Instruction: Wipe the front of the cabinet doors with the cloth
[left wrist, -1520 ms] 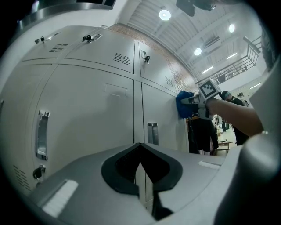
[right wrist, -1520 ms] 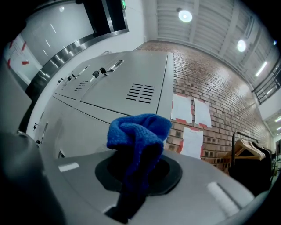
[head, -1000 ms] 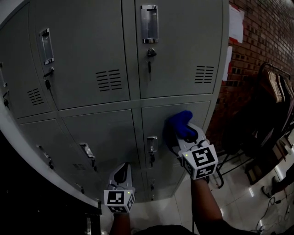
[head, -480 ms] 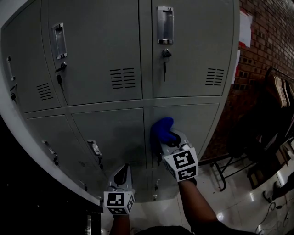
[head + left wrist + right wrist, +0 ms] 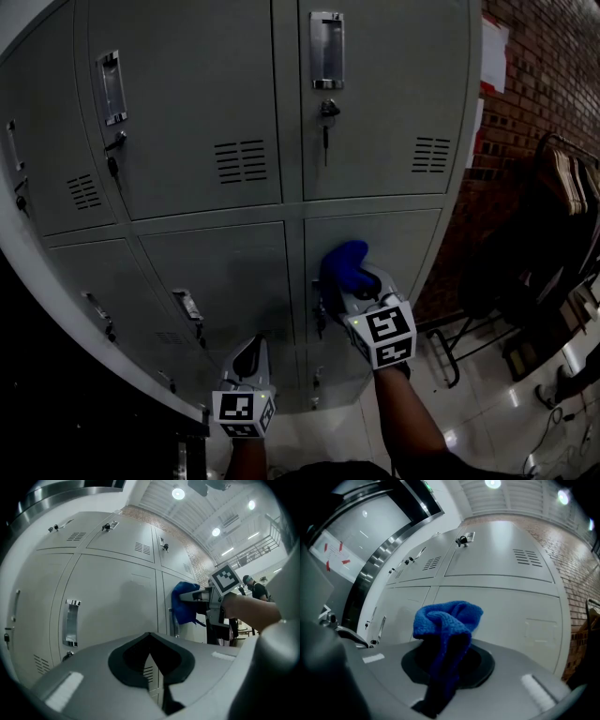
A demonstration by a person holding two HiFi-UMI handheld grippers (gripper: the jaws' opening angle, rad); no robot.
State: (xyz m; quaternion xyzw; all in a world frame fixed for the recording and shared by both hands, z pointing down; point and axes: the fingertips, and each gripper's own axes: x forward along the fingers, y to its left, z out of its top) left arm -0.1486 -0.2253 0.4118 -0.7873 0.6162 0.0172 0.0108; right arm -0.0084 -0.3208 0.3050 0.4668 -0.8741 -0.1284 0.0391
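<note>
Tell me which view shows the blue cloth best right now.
The right gripper view: the cloth fills the middle, pinched in the right gripper. The head view shows a small blue bunch at a lower cabinet door; the left gripper view shows it small, side-on.

The left gripper (image 5: 249,352) is held low, its jaws closed together on nothing. The right gripper (image 5: 361,286) sits higher on an outstretched forearm (image 5: 405,412), jaws clamped on the cloth (image 5: 342,261).

Brick wall (image 5: 548,94) at 2 o'clock, white sheets (image 5: 494,56) pinned on. Dark rack (image 5: 562,187) with hangers at 3 o'clock. Glossy pale floor (image 5: 478,431) at 5 o'clock. Round ceiling lamps (image 5: 178,493) lit.
</note>
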